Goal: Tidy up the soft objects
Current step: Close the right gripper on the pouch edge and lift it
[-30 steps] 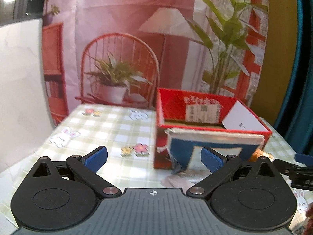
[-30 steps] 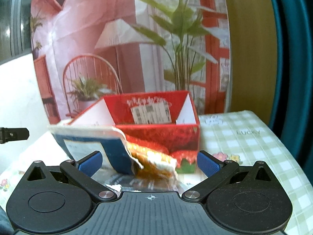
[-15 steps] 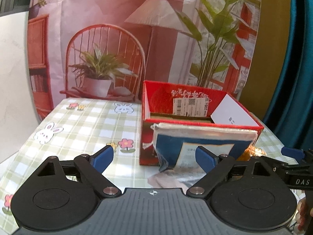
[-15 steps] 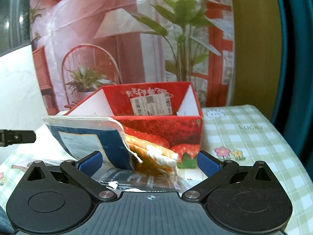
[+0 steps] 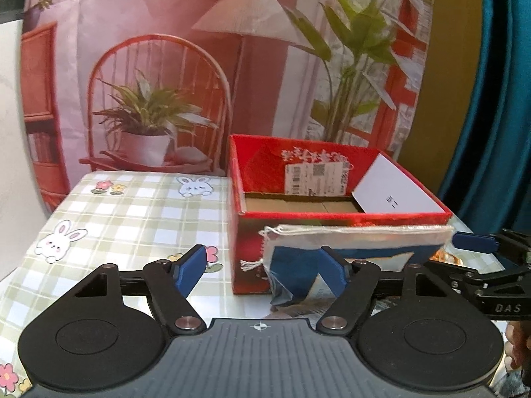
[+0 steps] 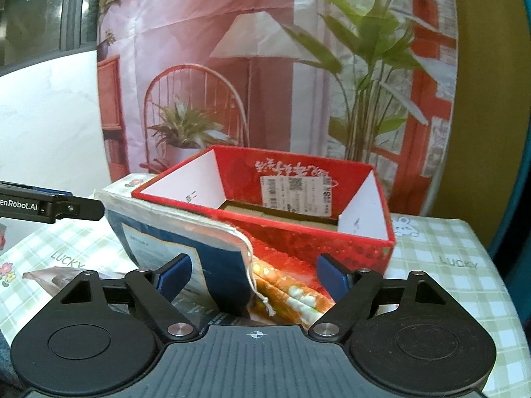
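the left hand-held gripper [image 5: 262,270] has its jaws closing, still well apart; the left edge of the blue pouch [image 5: 348,258] lies between them, its right pad against the pouch face, with no squeeze to be seen. the right hand-held gripper [image 6: 254,277] is closing too, still wide, with the pouch's right end and an orange packet [image 6: 292,295] between its pads, neither pressed. the pouch leans on the near wall of the red box [image 6: 332,242], straight ahead of both grippers on the bench [image 5: 132,212]. a shipping label [image 6: 297,195] with barcode and qr code sticks on the box's far inner wall, under white script too blurred to read. "lucky" is printed on the checked cloth right of the right gripper; the left gripper's side reads "enrobot.ai", the right one's "das".
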`<action>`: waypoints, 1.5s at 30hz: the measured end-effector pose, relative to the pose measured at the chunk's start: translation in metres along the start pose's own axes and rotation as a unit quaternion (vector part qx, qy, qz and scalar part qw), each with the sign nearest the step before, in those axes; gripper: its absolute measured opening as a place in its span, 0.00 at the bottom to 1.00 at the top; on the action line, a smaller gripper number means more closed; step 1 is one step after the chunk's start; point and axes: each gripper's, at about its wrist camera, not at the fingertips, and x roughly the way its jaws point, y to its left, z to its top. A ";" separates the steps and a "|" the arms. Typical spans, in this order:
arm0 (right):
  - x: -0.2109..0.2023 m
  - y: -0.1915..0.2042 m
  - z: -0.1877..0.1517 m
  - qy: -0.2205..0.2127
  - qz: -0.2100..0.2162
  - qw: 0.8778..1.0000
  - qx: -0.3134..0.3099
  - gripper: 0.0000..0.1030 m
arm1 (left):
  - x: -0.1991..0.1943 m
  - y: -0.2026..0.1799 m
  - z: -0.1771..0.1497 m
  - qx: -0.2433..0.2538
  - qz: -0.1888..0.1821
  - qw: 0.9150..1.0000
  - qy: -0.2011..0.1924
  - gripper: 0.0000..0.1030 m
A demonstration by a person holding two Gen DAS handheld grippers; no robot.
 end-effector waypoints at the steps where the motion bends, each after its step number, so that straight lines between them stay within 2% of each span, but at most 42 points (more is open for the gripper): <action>1: 0.003 0.000 -0.001 0.004 0.004 1.000 0.001 0.74 | 0.003 0.000 -0.001 0.003 -0.005 1.000 0.002 0.72; 10: 0.017 -0.003 -0.003 0.020 0.022 1.000 0.002 0.63 | 0.019 0.005 0.001 0.016 -0.041 0.999 0.011 0.64; 16: 0.020 -0.011 0.003 0.016 0.033 0.999 0.010 0.54 | 0.022 0.003 0.004 0.029 -0.060 0.998 0.007 0.64; 22: 0.022 -0.007 0.006 0.014 0.043 0.999 -0.002 0.53 | 0.027 0.001 0.003 0.028 -0.074 0.997 0.009 0.64; 24: 0.020 -0.004 0.007 0.008 0.042 0.999 -0.009 0.51 | 0.027 0.000 0.004 0.030 -0.077 0.997 0.006 0.59; 25: 0.018 -0.004 0.008 0.004 0.043 0.999 -0.012 0.47 | 0.027 0.000 0.004 0.030 -0.079 0.996 0.006 0.50; 28: 0.015 -0.003 0.012 -0.002 0.055 0.998 -0.015 0.27 | 0.027 -0.001 0.008 0.029 -0.078 0.997 0.004 0.43; 30: 0.014 -0.004 0.013 -0.004 0.056 0.998 -0.017 0.25 | 0.027 0.000 0.009 0.028 -0.074 0.997 -0.004 0.30; 31: 0.015 -0.004 0.014 -0.005 0.054 0.998 -0.018 0.22 | 0.027 0.002 0.009 0.027 -0.072 0.997 -0.008 0.22; 32: 0.016 -0.006 0.014 -0.004 0.056 0.998 -0.016 0.17 | 0.027 0.003 0.010 0.022 -0.070 0.997 -0.010 0.19; 34: 0.017 -0.009 0.016 -0.002 0.064 0.998 -0.005 0.16 | 0.027 0.007 0.012 0.006 -0.069 0.997 -0.014 0.17; 35: 0.016 -0.010 0.017 -0.005 0.068 0.998 -0.002 0.09 | 0.026 0.008 0.013 0.000 -0.070 0.997 -0.017 0.17; 45: -0.001 -0.013 0.045 -0.046 0.070 0.996 -0.011 0.09 | 0.003 -0.004 0.036 0.012 -0.070 0.996 -0.062 0.17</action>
